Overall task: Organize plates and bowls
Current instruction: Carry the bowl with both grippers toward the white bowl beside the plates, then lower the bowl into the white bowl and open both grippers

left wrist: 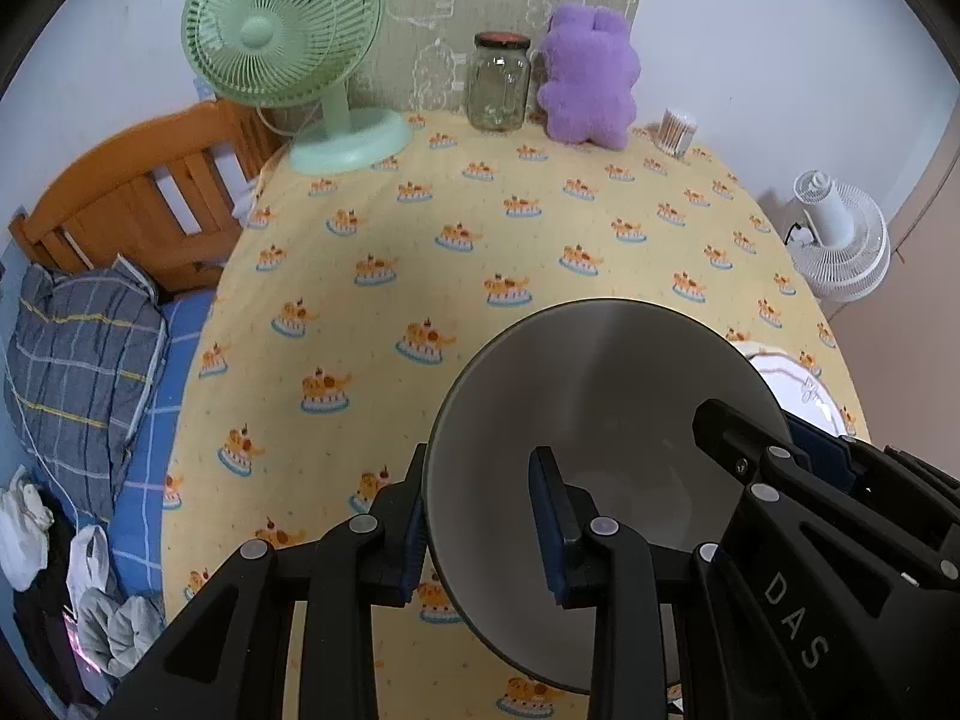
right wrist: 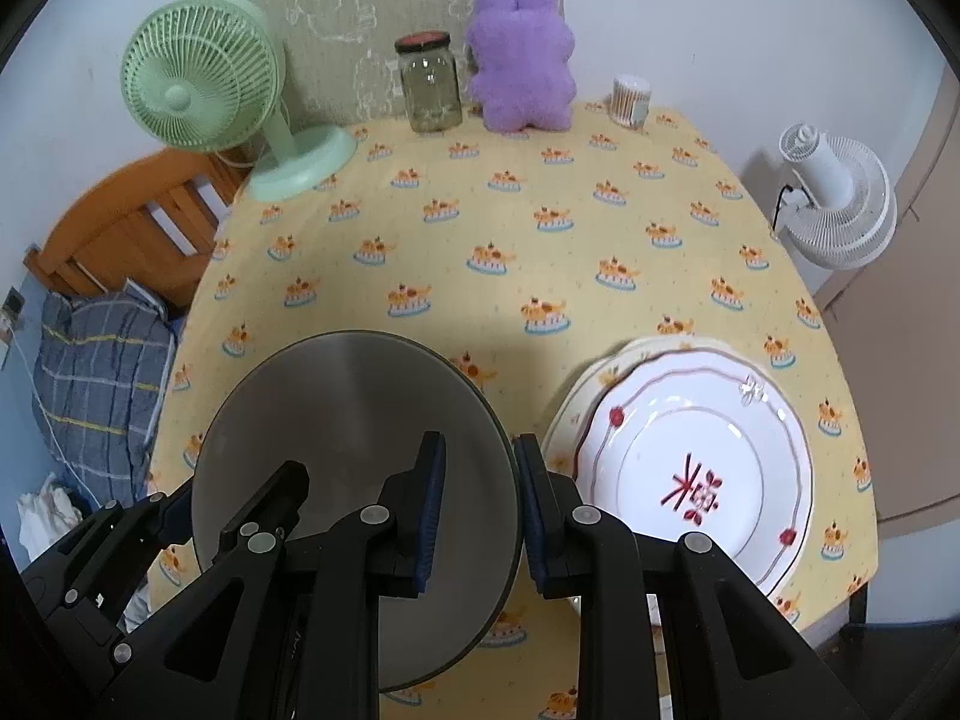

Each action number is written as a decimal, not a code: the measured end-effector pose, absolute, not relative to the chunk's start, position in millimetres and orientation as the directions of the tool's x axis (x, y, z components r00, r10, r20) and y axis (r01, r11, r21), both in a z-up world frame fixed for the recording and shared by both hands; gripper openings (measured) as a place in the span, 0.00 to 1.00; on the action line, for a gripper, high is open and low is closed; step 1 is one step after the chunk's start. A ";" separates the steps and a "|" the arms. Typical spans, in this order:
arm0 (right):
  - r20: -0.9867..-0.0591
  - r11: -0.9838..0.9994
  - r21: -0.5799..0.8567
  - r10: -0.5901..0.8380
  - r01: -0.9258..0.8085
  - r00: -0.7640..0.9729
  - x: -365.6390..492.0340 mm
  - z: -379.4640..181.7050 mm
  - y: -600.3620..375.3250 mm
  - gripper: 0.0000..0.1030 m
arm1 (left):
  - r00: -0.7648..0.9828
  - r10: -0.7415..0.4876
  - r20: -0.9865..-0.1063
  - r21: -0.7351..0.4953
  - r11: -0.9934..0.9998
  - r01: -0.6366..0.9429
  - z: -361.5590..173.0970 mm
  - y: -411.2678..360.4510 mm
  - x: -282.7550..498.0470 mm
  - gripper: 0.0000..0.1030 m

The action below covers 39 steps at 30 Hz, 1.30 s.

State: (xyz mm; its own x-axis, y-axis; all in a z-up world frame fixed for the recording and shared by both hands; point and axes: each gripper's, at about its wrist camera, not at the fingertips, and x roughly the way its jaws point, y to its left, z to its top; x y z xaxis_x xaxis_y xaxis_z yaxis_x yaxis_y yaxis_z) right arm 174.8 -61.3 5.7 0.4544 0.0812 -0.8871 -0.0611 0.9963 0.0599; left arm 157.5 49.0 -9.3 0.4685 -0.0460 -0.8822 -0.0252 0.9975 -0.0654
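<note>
A grey bowl (left wrist: 600, 396) is held between both grippers above the yellow tablecloth (left wrist: 456, 276). My left gripper (left wrist: 480, 510) straddles the bowl's left rim, one finger outside, one inside. My right gripper (right wrist: 480, 504) straddles the right rim of the same bowl (right wrist: 354, 420) in the right wrist view. A white plate with a red character (right wrist: 696, 468) lies on a larger cream plate (right wrist: 576, 402) to the bowl's right. Its edge also shows in the left wrist view (left wrist: 798, 384). My right gripper's body shows at right in the left wrist view.
At the table's back stand a green fan (left wrist: 288, 36), a glass jar (left wrist: 498, 84), a purple plush toy (left wrist: 588, 78) and a cotton swab tub (left wrist: 678, 129). A white fan (left wrist: 840, 240) stands off the right edge. A bed with a pillow (left wrist: 78, 360) lies left.
</note>
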 end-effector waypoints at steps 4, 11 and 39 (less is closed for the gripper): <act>-0.899 0.997 0.049 0.069 -0.058 0.432 172.6 -4.5 -58.3 0.26 | 0.444 -0.057 -0.894 -0.076 0.997 -0.025 -19.5 51.9 155.4 0.28; -0.911 0.998 0.019 0.040 -0.054 0.411 170.6 -17.3 -53.3 0.26 | 0.418 -0.078 -0.905 -0.099 0.995 -0.029 -34.1 52.8 155.0 0.28; -0.908 0.999 0.028 0.040 -0.034 0.418 154.6 -14.6 -67.1 0.67 | 0.399 -0.160 -0.903 -0.157 0.987 0.040 -34.9 52.6 144.5 0.65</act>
